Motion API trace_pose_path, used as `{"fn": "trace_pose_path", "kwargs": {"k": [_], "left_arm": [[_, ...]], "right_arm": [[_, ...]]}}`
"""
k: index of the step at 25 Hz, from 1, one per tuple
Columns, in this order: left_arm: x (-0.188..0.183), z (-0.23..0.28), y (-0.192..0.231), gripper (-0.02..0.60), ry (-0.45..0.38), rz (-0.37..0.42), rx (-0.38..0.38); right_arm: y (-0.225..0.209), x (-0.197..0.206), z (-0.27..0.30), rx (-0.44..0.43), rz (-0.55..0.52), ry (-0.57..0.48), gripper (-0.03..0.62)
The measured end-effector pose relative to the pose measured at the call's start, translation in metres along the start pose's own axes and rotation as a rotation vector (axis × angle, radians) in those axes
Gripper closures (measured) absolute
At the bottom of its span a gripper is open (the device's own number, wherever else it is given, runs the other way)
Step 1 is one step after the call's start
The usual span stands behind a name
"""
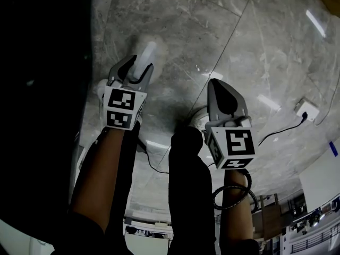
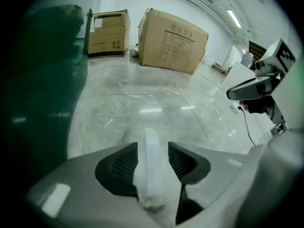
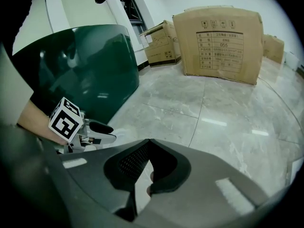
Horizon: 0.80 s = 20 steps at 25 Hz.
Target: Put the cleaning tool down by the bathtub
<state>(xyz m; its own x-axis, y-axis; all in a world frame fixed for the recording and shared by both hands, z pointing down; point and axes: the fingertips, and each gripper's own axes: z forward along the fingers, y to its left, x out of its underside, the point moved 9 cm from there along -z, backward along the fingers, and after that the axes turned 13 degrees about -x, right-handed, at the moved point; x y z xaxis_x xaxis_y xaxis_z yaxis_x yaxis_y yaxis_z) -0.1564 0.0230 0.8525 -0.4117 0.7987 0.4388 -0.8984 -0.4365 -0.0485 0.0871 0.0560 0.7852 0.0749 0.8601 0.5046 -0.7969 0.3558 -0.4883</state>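
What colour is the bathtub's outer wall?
Dark green; the bathtub shows best in the right gripper view.

My head camera looks steeply down on the left gripper (image 1: 139,68) and right gripper (image 1: 217,86) over the floor (image 1: 265,36). Each gripper camera sits close behind its jaws, low, facing across that floor. Both share the cardboard boxes (image 2: 173,42) and green bathtub (image 2: 42,80).

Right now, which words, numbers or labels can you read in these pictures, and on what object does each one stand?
"055": in the printed table on the large cardboard box, seen in the right gripper view.
The rest of the print on that box: too small to read in either gripper view.
The print on the smaller boxes: too blurred to read.
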Motion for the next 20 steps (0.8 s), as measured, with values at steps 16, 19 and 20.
{"fn": "trace_pose_path", "kwargs": {"k": [16, 19, 20], "left_arm": [[-0.059, -0.087, -0.003, 0.388, -0.025, -0.019, 0.015], [-0.073, -0.108, -0.003, 0.4, -0.032, -0.015, 0.019], [-0.078, -0.115, -0.002, 0.402, -0.037, -0.013, 0.02]], "right_arm": [[0.05, -0.072, -0.06, 0.015, -0.039, -0.078, 0.571], [0.064, -0.086, -0.076, 0.023, -0.041, -0.097, 0.571], [0.069, -0.091, -0.082, 0.026, -0.04, -0.103, 0.571]]}}
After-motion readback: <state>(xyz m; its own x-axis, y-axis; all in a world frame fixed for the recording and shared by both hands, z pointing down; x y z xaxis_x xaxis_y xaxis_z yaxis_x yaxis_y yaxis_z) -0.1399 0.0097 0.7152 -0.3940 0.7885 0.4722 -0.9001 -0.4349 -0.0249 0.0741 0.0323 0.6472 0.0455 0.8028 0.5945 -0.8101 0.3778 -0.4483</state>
